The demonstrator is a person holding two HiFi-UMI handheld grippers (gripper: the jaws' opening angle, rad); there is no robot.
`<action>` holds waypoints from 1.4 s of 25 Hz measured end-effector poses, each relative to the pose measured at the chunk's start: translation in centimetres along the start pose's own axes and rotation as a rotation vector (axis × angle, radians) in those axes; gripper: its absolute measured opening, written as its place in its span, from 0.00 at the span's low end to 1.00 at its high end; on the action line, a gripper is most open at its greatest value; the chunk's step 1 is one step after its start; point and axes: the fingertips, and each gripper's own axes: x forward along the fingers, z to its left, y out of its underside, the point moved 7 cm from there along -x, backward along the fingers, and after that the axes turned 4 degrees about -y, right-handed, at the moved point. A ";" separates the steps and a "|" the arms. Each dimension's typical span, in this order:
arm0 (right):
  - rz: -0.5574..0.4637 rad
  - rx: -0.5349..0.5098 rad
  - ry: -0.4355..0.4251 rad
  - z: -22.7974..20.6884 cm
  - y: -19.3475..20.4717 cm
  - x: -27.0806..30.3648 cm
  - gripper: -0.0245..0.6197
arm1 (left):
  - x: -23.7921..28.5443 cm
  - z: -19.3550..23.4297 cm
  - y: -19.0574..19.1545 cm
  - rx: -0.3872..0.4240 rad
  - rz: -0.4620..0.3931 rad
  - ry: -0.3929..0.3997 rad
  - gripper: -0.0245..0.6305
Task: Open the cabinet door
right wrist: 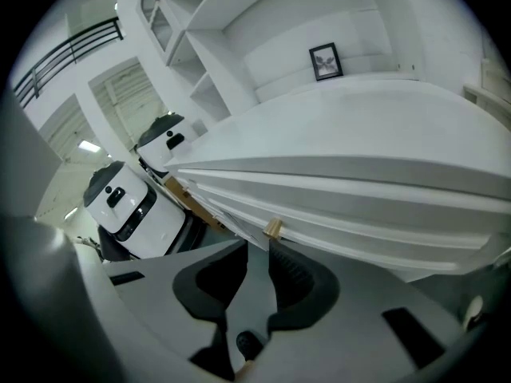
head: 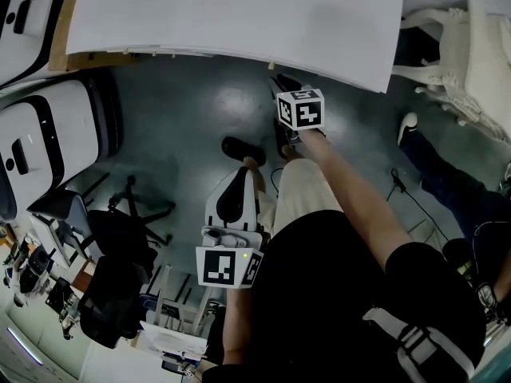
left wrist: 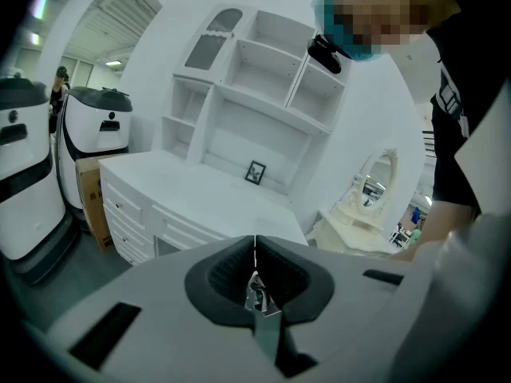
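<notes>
Cabinet door (right wrist: 335,234) sits lower centre in the right gripper view and looks flush, not swung out. Right gripper (right wrist: 257,252) has its jaws apart and empty. Left gripper (left wrist: 255,246) has its jaws together, empty, well back. Knob (right wrist: 273,228) sits just above the right gripper's jaw tips, ungripped, which fits reaching for it or just letting go.

I work in a robotics lab staged like a home: white wheeled robots (left wrist: 96,126) beside a white shelf cabinet (left wrist: 247,118), office chairs (head: 120,234), cables (head: 407,198) across the grey floor (head: 192,110).
</notes>
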 end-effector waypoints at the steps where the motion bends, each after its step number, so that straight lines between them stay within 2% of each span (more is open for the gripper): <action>1: 0.000 0.009 0.004 -0.1 0.0 0.3 0.20 | 0.0 0.1 0.1 -0.001 0.002 -0.004 0.07; 7: 0.007 0.053 0.036 -0.4 -0.3 1.7 0.25 | 0.1 0.8 -0.1 -0.006 0.004 -0.012 0.07; 13: -0.011 0.096 0.097 -1.3 -0.7 2.7 0.26 | 0.6 1.3 0.1 -0.011 0.016 -0.020 0.07; 20: -0.028 0.189 0.125 -1.3 -1.2 3.4 0.27 | 0.2 2.0 0.1 -0.020 0.016 -0.032 0.07; 24: -0.024 0.198 0.144 -1.3 -1.2 3.8 0.26 | 0.2 2.3 0.0 -0.026 0.013 -0.038 0.07; 28: -0.026 0.188 0.166 -1.2 -1.3 4.3 0.20 | 0.2 2.7 0.2 -0.028 0.016 -0.046 0.07; 35: -0.031 0.176 0.200 -0.7 -1.3 4.1 0.19 | -0.6 3.1 0.5 -0.043 0.010 -0.068 0.07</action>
